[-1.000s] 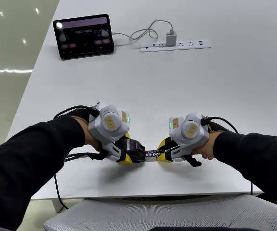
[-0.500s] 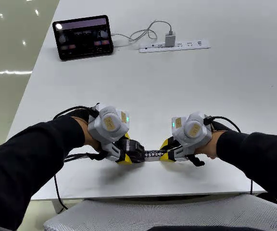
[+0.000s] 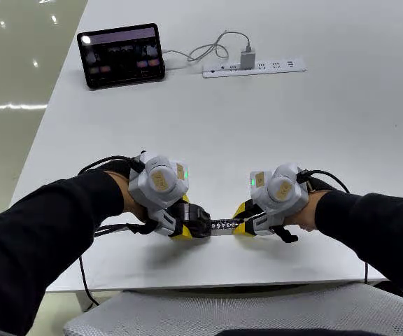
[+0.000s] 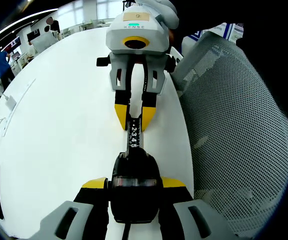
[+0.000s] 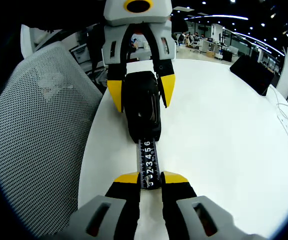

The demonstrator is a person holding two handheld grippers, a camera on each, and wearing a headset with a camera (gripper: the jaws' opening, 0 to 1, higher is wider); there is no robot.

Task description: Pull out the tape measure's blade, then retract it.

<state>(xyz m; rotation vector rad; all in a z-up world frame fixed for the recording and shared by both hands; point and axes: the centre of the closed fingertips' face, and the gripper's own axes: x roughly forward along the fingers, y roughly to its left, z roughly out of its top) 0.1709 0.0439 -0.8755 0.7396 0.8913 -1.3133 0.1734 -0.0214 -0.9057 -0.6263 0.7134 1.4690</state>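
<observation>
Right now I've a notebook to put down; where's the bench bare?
Bare: the table stretch between tablet and power strip behind and the tape measure in front. Crowded: the near edge, where left gripper and right gripper hold it.

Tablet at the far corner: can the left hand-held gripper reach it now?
Probably not yet: the left hand-held gripper is shut on the tape measure's case, and the right hand-held gripper pinches its blade. The table toward the tablet looks free.
</observation>
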